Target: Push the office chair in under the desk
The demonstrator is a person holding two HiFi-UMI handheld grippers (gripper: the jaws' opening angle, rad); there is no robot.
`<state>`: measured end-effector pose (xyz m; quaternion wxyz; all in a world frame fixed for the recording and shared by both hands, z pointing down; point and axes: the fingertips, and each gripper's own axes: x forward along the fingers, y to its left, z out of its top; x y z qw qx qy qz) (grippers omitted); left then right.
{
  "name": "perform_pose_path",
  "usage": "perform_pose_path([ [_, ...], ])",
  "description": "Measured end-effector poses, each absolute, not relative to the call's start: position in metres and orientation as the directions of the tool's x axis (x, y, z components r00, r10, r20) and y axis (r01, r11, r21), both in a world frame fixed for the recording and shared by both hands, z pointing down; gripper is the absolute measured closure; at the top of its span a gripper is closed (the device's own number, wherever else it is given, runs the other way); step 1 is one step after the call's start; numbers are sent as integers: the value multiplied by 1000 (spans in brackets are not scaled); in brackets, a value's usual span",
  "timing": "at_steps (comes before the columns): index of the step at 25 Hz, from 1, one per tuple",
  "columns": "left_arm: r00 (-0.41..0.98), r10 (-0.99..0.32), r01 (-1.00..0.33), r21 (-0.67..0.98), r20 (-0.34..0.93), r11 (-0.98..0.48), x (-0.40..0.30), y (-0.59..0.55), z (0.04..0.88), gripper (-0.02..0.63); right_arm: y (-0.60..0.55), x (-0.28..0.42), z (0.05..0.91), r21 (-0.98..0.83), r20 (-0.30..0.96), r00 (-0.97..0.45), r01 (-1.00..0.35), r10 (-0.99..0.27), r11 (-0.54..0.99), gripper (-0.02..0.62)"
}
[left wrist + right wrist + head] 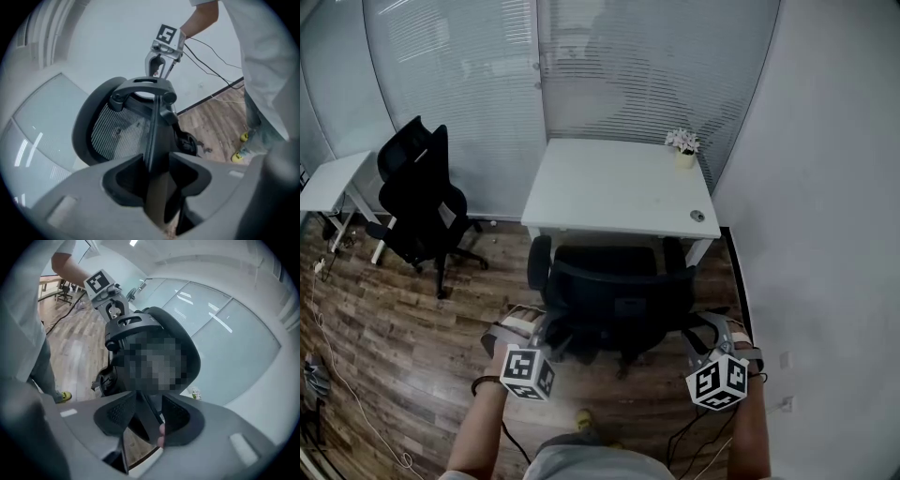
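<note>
Small pot (684,160) holds white flowers (682,140); stands on desk (609,187).

Two chairs (619,298), two desks (619,187) (both white), one plant (682,142)

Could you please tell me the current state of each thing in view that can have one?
Office chair: upright, at the desk's front edge, not fully under.
Left gripper: open, backrest edge between its jaws.
Right gripper: open, backrest edge between its jaws.
Second chair: upright, untouched.
Potted plant: upright on the desk.
</note>
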<state>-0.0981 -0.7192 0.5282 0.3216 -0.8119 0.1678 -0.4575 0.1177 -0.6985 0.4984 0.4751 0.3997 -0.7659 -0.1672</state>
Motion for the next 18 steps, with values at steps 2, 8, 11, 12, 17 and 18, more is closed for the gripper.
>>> perform_pose_path([
  [2,531,-555,29,-669,640,-743,-101,-721,528,436,-699,115,499,616,615,-234,-455,-753,643,443],
  [8,532,-555,32,-670,639,-742,-104,-722,527,436,-699,111,500,621,604,-220,-472,-766,626,445],
  [11,532,-562,22,-674,633,-738,-104,-720,526,434,-697,112,499,617,597,-214,-493,-773,613,445],
  [12,530,-568,14,-675,630,-737,-105,-718,527,431,-695,112,499,615,592,-215,-503,-777,607,445],
  [17,556,-593,-122,-648,582,-751,-107,-708,517,405,-681,110,491,577,537,-244,-592,-807,563,445],
  [18,569,-599,-164,-636,563,-754,-109,-706,511,405,-678,110,487,554,520,-260,-623,-814,552,445],
])
